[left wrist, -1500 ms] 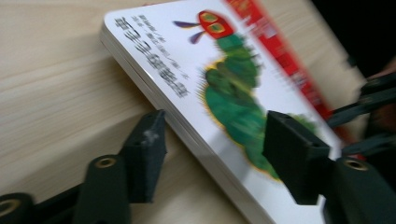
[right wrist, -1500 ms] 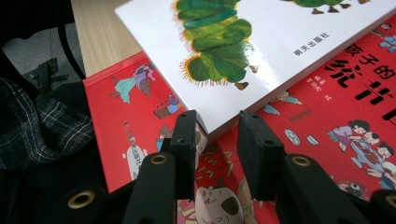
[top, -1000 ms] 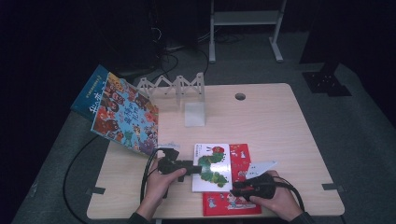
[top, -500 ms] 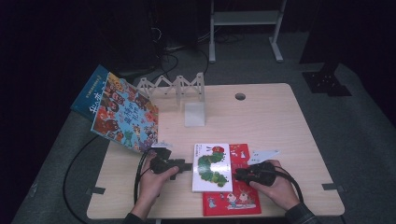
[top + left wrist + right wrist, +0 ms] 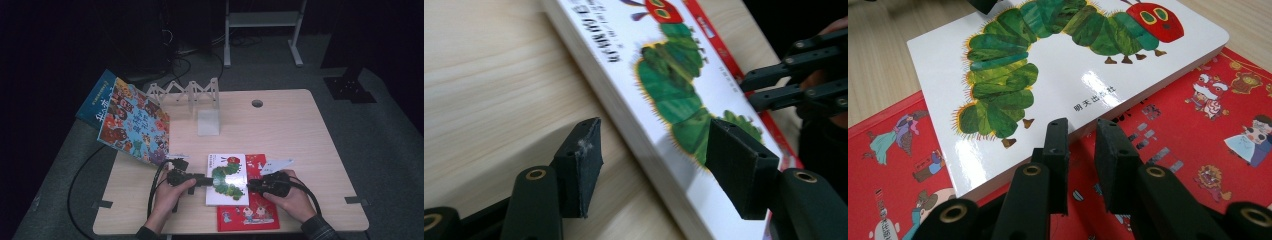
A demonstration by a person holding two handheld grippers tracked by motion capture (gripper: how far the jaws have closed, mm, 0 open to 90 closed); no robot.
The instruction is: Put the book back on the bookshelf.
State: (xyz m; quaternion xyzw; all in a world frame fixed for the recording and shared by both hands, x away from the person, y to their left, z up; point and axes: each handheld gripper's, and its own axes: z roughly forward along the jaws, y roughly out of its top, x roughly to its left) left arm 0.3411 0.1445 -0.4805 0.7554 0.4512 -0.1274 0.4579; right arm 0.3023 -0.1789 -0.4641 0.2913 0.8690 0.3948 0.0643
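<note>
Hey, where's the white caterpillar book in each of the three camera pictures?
High view: caterpillar book lies low centre, between both grippers.
Left gripper view: it runs diagonally between the jaws.
Right gripper view: it spans the upper middle.
Shared landmark: the red book underneath.

the high view looks forward and down on the whole table (image 5: 300,130) from far. both gripper views sit low and close at its near edge, sharing the caterpillar book (image 5: 664,75) from opposite sides.
</note>
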